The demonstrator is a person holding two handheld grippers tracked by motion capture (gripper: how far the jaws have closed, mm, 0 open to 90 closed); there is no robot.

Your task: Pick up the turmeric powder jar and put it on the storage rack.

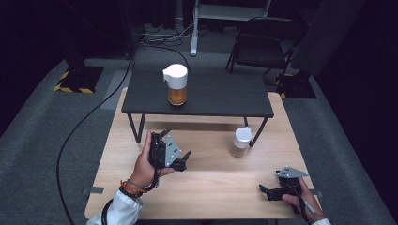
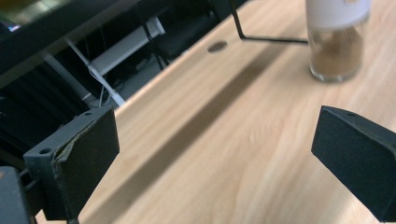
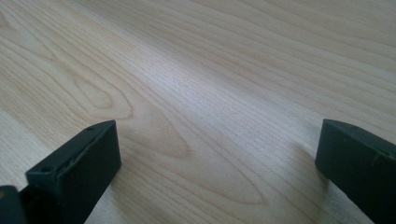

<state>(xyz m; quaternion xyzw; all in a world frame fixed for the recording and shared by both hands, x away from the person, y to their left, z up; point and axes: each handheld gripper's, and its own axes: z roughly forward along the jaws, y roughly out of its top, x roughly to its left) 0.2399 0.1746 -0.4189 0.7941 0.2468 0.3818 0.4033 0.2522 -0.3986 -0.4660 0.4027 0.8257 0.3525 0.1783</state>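
We have a light wooden table (image 1: 202, 187) with a low dark shelf (image 1: 211, 98) standing across its far half, a larger jar of amber stuff with a white lid (image 1: 176, 84) on top, and a small glass jar with a white cap (image 1: 241, 142) down on the wood by the shelf's right leg. Our left gripper (image 1: 180, 161) hovers mid-table, jaws wide apart and holding nothing, and the small jar stands upright ahead of it and off to the right (image 2: 337, 42), well apart. Our right gripper (image 1: 268, 191) rests low near the front right edge, jaws likewise spread and empty, facing away from the jar over bare wood, so we judge the left better lined up to reach.
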